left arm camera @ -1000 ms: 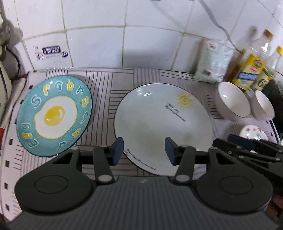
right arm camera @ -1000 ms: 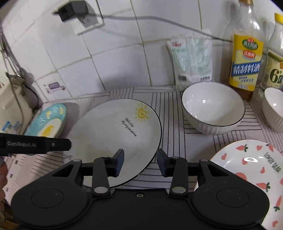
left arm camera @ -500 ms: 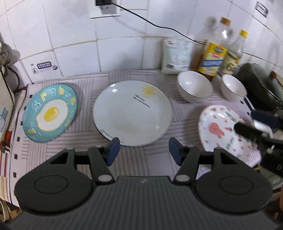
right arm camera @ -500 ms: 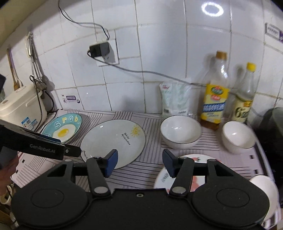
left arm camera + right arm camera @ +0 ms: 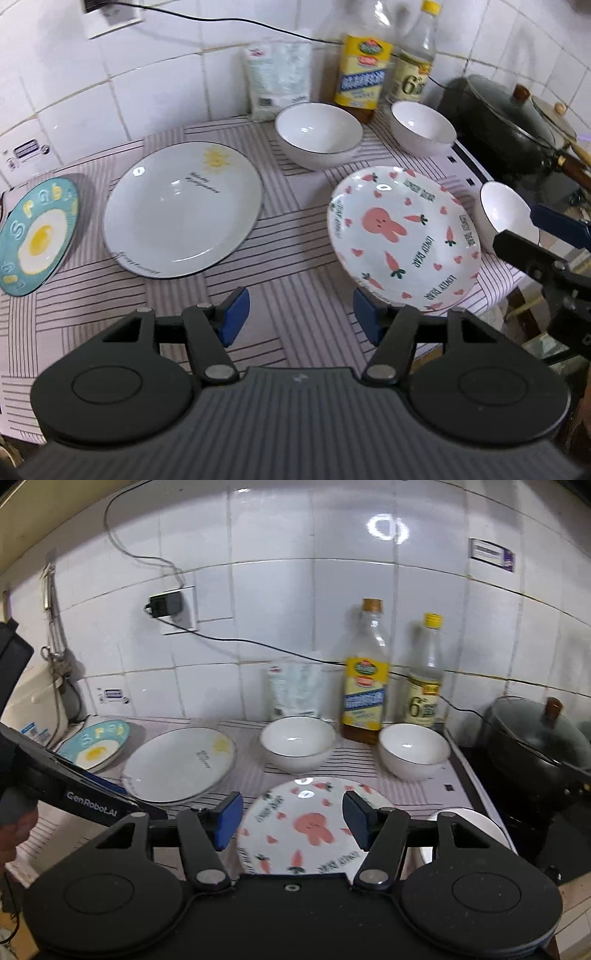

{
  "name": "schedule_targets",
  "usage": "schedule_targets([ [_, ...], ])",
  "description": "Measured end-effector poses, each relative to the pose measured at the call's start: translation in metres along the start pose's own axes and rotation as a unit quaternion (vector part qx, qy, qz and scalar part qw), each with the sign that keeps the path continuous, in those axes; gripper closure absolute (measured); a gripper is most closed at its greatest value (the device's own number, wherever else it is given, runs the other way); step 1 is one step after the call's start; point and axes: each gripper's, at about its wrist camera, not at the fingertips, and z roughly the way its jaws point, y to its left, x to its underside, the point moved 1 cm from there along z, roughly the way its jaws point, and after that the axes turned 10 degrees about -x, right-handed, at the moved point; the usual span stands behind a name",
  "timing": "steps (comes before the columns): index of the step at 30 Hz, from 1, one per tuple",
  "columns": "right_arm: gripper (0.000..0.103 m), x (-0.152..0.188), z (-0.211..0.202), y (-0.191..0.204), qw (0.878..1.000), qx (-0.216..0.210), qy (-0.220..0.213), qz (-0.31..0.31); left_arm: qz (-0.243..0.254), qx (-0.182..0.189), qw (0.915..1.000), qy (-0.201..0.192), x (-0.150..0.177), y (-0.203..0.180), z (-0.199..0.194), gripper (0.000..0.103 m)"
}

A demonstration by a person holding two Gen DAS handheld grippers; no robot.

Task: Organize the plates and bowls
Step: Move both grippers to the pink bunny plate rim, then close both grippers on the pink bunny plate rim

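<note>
A: The left wrist view looks steeply down over the striped mat (image 5: 295, 236), close above the counter, facing the tiled wall.

B: The right wrist view sits further back and more level, taking in more wall.

A: Both share the bunny plate (image 5: 402, 236) (image 5: 306, 827), the sun plate (image 5: 184, 206) (image 5: 181, 764) and both bottles.

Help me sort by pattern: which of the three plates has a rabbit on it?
The rabbit plate, white with pink carrots and hearts, rightmost. The sun plate is plain white; the egg plate is teal.
</note>
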Motion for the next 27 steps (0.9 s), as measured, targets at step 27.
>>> schedule_targets([
  [27, 0.044, 0.092, 0.063, -0.096, 0.981, 0.041, 0.01, 0.19, 0.029, 0.033, 0.9989, 0.018, -0.026, -0.047, 0.116, 0.021],
])
